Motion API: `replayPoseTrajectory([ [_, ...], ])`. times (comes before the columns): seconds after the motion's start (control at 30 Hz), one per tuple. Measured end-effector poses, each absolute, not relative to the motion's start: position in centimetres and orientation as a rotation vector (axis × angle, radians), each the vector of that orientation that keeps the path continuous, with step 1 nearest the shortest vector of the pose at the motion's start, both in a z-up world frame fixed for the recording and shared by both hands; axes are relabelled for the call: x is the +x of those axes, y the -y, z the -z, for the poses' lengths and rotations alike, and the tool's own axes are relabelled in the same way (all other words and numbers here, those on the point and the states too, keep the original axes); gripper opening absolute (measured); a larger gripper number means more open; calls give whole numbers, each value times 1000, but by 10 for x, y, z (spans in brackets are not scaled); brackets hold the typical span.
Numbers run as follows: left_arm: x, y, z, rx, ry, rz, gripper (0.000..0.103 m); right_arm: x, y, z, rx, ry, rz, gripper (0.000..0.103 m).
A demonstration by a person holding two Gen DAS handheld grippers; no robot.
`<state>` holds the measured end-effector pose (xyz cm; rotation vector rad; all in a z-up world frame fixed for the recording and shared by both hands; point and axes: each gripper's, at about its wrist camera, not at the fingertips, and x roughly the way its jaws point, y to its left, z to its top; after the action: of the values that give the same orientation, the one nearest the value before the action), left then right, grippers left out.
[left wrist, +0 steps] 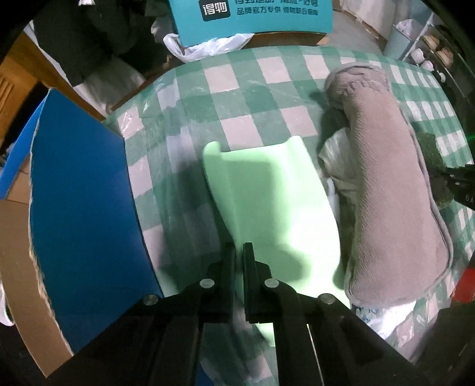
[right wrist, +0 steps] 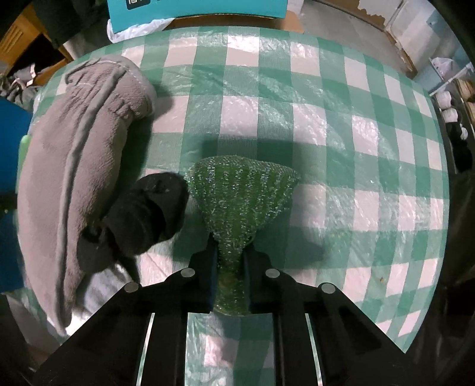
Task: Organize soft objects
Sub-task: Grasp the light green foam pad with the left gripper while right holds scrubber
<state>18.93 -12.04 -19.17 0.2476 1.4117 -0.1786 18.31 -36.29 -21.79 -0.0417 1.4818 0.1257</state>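
Note:
My left gripper is shut on the near edge of a pale green foam sheet, which curls upward at its far end above the checkered table. My right gripper is shut on a sparkly green scouring pad, pinched so it fans out ahead of the jaws. A grey plush cushion lies to the right of the foam; it also shows at the left in the right wrist view. A dark fuzzy soft item lies against the cushion, just left of the scouring pad.
The table has a green and white checkered plastic cloth. A blue-sided cardboard box stands at the table's left edge. A teal box and a white plastic bag lie beyond the far edge. White cloth lies under the cushion.

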Motion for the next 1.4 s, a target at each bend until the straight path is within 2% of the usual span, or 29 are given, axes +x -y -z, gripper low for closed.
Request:
replayPoseTrajectory([
  [0.57,153,116,184,233,-1401,256,6,165,362,179,25,-1418,-166,12],
  [0.6,152,115,185,227,-1411,257,15,163,366,175,34,-1412,-171,12],
  [0.63,150,113,186,215,-1424,255,33,160,369,172,41,-1407,-176,12],
  [0.67,149,112,186,201,-1424,254,44,159,370,170,47,-1402,-180,12],
  [0.7,139,110,181,188,-1413,248,60,160,372,167,54,-1399,-185,12],
  [0.73,141,110,182,188,-1400,237,66,157,370,163,59,-1398,-189,12],
  [0.83,143,116,187,224,-1392,218,71,153,368,158,66,-1395,-198,12],
  [1.4,170,145,202,216,-1407,226,76,156,363,162,87,-1394,-201,12],
])
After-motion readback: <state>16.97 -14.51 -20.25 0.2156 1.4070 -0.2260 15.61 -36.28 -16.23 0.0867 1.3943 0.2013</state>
